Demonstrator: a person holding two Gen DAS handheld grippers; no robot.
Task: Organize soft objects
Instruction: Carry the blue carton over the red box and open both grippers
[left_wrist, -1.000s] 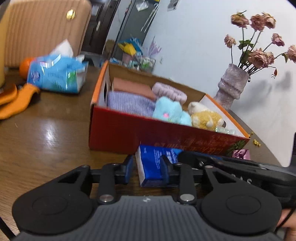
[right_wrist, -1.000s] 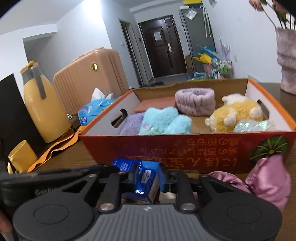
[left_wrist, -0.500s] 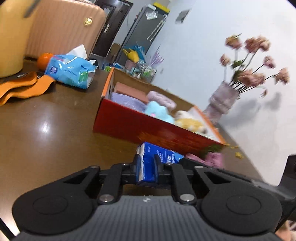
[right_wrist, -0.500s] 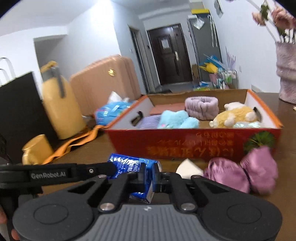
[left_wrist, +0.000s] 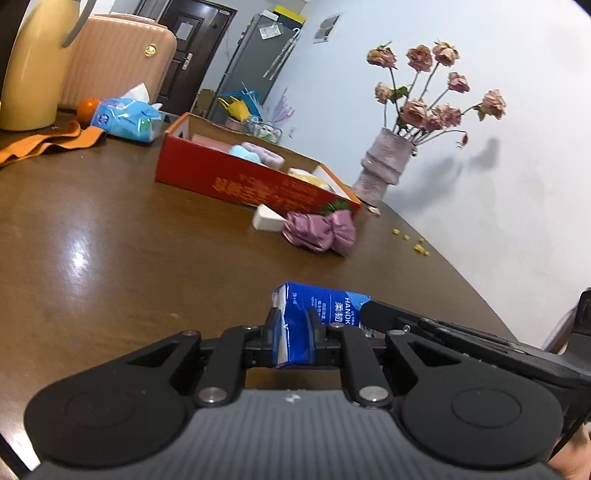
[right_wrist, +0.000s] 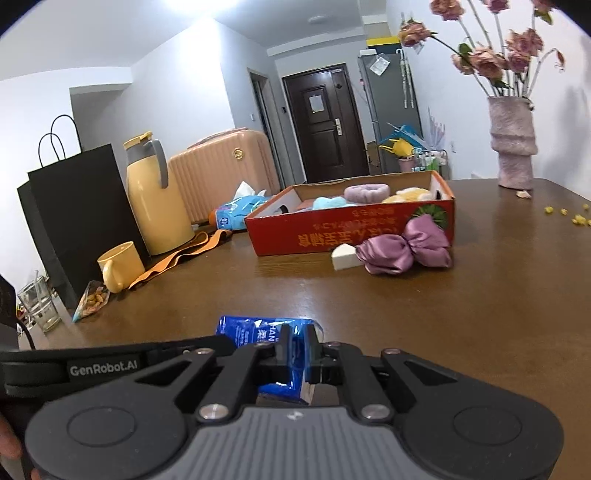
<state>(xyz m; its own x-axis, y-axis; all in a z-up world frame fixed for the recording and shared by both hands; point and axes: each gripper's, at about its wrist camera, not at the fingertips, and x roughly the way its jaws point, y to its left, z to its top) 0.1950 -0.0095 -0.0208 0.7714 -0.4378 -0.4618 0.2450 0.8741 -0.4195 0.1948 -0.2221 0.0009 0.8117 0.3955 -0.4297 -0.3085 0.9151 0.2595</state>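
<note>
Both grippers pinch one small blue tissue pack (left_wrist: 310, 314) (right_wrist: 258, 332) above the brown table, well back from the red box. My left gripper (left_wrist: 294, 328) is shut on its left end. My right gripper (right_wrist: 297, 349) is shut on its right end, and its black arm (left_wrist: 461, 336) crosses the left wrist view. The red cardboard box (left_wrist: 229, 181) (right_wrist: 332, 232) holds a light-blue plush, a mauve headband (right_wrist: 365, 192) and a yellow plush (right_wrist: 410, 194). In front of it lie a purple satin scrunchie (left_wrist: 321, 230) (right_wrist: 402, 247) and a white sponge wedge (left_wrist: 267, 219) (right_wrist: 343, 256).
A vase of dried roses (left_wrist: 388, 162) (right_wrist: 511, 144) stands at the table's far right. To the left are a yellow thermos (right_wrist: 155, 199), a yellow mug (right_wrist: 120, 266), an orange strap (right_wrist: 177, 258), a black paper bag (right_wrist: 74, 214), a tissue packet (left_wrist: 127, 120) and a snack pouch (right_wrist: 92, 299).
Both grippers closed tighter on the blue pack and pulled it back from the red box, which now looks much farther away. The scrunchie and sponge stayed by the box.
</note>
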